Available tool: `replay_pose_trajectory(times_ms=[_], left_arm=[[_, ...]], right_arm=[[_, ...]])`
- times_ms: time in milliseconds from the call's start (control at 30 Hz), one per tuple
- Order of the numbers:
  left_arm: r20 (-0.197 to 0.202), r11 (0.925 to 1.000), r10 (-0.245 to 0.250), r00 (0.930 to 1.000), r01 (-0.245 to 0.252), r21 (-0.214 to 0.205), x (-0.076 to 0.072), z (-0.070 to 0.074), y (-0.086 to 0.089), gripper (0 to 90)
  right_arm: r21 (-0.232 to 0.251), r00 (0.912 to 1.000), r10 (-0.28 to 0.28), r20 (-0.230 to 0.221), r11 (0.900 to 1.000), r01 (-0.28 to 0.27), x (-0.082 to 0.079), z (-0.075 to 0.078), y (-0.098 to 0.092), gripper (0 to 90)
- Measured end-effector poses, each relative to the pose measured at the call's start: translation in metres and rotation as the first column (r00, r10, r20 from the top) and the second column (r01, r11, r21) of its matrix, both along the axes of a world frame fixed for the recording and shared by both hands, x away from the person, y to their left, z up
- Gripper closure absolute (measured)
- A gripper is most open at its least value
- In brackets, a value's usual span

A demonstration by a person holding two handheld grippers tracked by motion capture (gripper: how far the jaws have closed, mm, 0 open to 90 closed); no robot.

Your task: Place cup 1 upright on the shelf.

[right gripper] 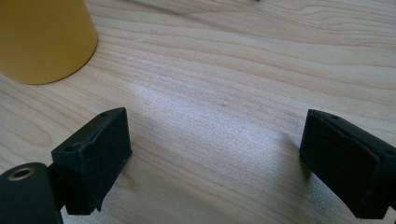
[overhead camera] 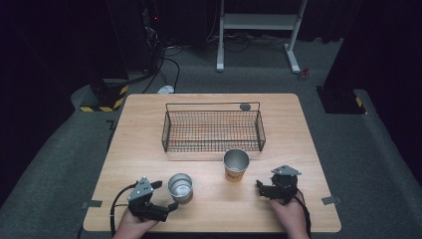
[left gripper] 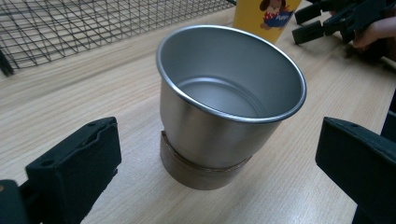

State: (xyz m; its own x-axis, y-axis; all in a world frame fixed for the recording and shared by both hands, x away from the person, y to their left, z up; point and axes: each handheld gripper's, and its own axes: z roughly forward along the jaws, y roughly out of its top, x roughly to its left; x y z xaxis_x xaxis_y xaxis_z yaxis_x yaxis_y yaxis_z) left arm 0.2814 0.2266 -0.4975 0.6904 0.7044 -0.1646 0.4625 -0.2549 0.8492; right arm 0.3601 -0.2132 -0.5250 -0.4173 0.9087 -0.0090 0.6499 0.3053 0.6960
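Observation:
A short steel cup [overhead camera: 180, 186] with a brown base stands near the table's front left, empty inside. My left gripper [overhead camera: 165, 195] is just left of it and open. In the left gripper view the cup [left gripper: 224, 98] stands close ahead between the spread jaws, which do not touch it. A taller steel cup with a yellow lower half [overhead camera: 236, 165] stands right of centre, in front of the black wire basket [overhead camera: 213, 130]. My right gripper [overhead camera: 260, 190] is open to the right of this cup, over bare wood [right gripper: 217, 128]. The cup's yellow base [right gripper: 42, 37] shows at upper left there.
The wire basket sits mid-table and holds nothing. A small grey round object [overhead camera: 245, 106] lies on the table behind the basket's far rim. Bare wood lies along both sides of the basket. A white stand [overhead camera: 259, 30] and cables are on the floor beyond.

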Motion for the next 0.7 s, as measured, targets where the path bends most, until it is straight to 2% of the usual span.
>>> replay_pose_trajectory(times_ms=[167,500,633,700], left_arm=[[0.001,0.9996,-0.022,0.9998,0.022,0.016,0.0019,-0.001,-0.0047,0.6],[0.009,0.9986,-0.033,0.9994,0.033,0.042,0.0056,-0.0008,-0.0076,0.6],[-0.005,0.9992,-0.037,0.9993,0.037,0.017,0.0094,0.0027,-0.0069,0.6],[0.01,0.9985,-0.037,0.9993,0.036,0.041,0.0098,0.0033,-0.0101,0.7]], right_arm=[[0.0,1.0,0.0,0.0,1.0,0.0,0.0,0.0,0.0,8.3],[0.0,1.0,0.0,0.0,1.0,0.0,0.0,0.0,0.0,8.3],[0.0,1.0,0.0,0.0,1.0,0.0,0.0,0.0,0.0,8.3],[-0.001,1.0,0.001,0.0,1.0,-0.001,0.0,0.0,-0.0001,8.3]])
